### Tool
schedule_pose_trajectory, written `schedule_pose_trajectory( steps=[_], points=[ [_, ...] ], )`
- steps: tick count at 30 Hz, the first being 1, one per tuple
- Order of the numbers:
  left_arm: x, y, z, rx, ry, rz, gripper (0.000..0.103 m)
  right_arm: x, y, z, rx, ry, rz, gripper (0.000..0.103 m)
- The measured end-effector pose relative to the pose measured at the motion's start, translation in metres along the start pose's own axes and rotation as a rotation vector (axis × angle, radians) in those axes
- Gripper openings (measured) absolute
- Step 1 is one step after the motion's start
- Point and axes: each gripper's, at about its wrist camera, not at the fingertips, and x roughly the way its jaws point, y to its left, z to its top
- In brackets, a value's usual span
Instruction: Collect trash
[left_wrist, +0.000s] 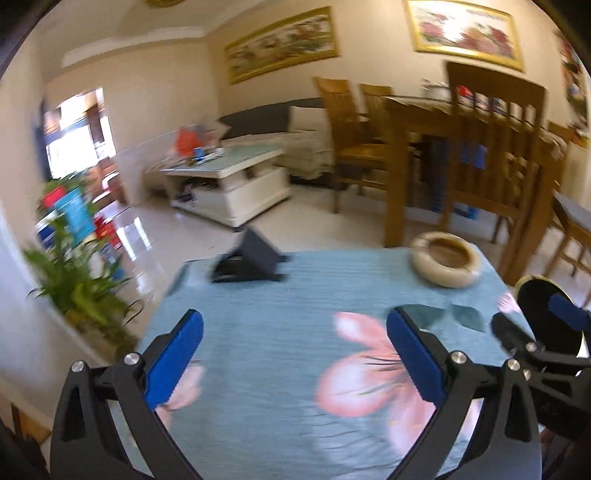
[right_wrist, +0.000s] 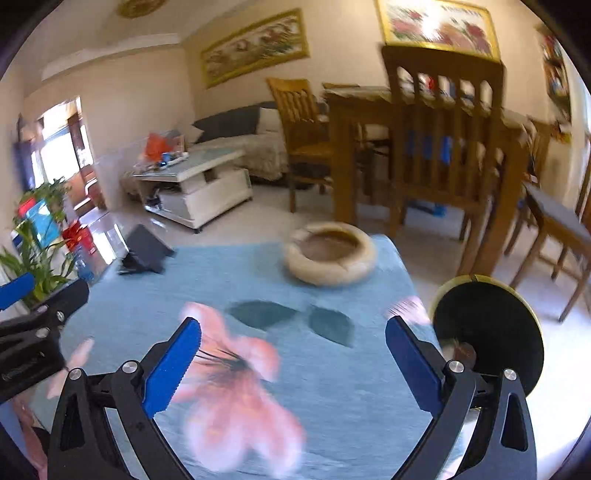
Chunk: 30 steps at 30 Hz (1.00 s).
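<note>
My left gripper (left_wrist: 294, 332) is open and empty above a table with a light blue flowered cloth (left_wrist: 288, 295). My right gripper (right_wrist: 293, 341) is open and empty over the same cloth (right_wrist: 332, 369), to the right of the left one. A round black bin with a gold rim (right_wrist: 491, 325) stands off the table's right edge, close to the right gripper's right finger; it also shows in the left wrist view (left_wrist: 543, 295). A beige ashtray (right_wrist: 330, 254) sits at the table's far right. No loose trash is visible on the cloth.
A black tablet stand (right_wrist: 146, 251) sits at the table's far left corner. A wooden dining table and chairs (right_wrist: 443, 147) stand beyond on the right. A white coffee table (right_wrist: 195, 184) and sofa are further back. A potted plant (left_wrist: 77, 288) is on the left.
</note>
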Motion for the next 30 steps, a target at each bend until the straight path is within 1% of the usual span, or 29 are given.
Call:
schedule_pose_trajectory(
  steps=[3,5,7,9,13,22,30],
  points=[
    [-0.014,0.041,0.004,-0.052,-0.035,0.062,0.1,-0.025,0.028,0.017,-0.032,-0.069,-0.033,0.099],
    [-0.023,0.061,0.007,-0.079,-0.054,0.088,0.1,-0.039,0.042,0.027,-0.058,-0.109,-0.044,0.099],
    [-0.034,0.076,0.011,-0.109,-0.073,0.07,0.1,-0.052,0.053,0.034,-0.073,-0.139,-0.014,0.099],
    [-0.039,0.082,0.013,-0.115,-0.079,0.065,0.1,-0.063,0.059,0.037,-0.08,-0.163,0.006,0.099],
    [-0.05,0.081,0.013,-0.115,-0.095,0.062,0.1,-0.073,0.061,0.043,-0.077,-0.199,-0.005,0.099],
    [-0.065,0.066,0.016,-0.101,-0.116,0.034,0.1,-0.081,0.041,0.038,-0.018,-0.193,0.011,0.099],
    [-0.074,0.06,0.018,-0.092,-0.129,0.027,0.1,-0.091,0.039,0.039,-0.023,-0.205,0.034,0.099]
  ],
)
